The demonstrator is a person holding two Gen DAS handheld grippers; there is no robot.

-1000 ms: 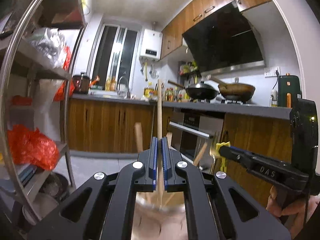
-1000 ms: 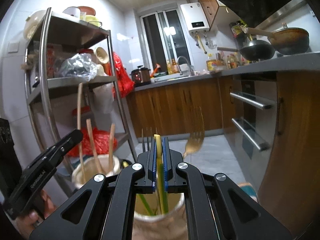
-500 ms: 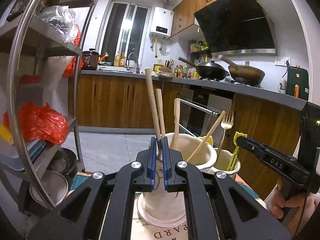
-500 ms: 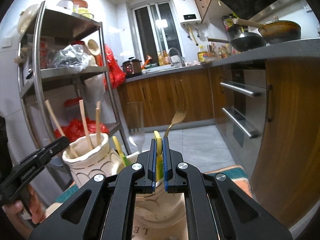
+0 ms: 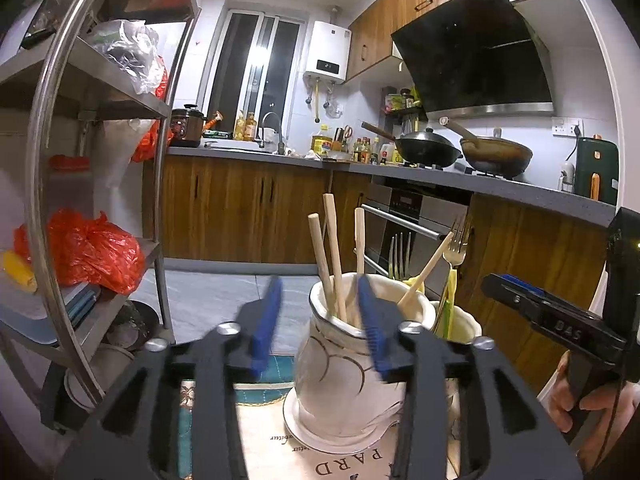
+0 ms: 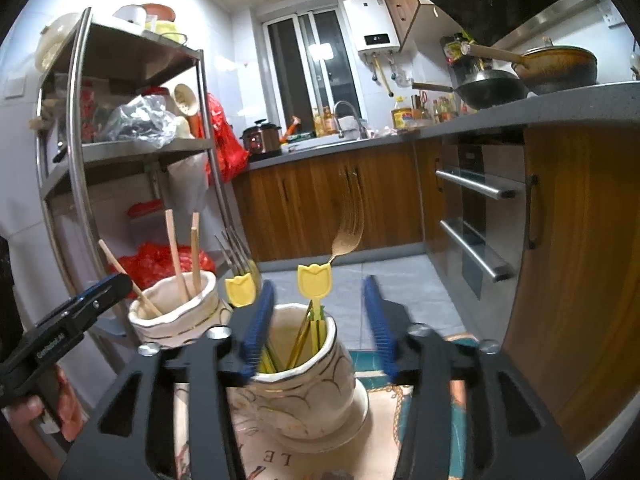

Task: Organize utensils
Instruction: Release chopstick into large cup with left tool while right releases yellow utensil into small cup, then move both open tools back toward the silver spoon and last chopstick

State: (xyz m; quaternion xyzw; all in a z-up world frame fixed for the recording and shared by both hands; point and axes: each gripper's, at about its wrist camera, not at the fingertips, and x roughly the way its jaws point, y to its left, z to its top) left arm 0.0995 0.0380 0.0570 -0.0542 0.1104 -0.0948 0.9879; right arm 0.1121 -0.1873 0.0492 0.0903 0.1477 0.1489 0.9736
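Sorting looks nearly done: wooden sticks are parked in the left jar, forks and yellow tulip picks in the right jar. Left gripper and right gripper were just being opened, nothing gripped, so each piece got dropped upright by type
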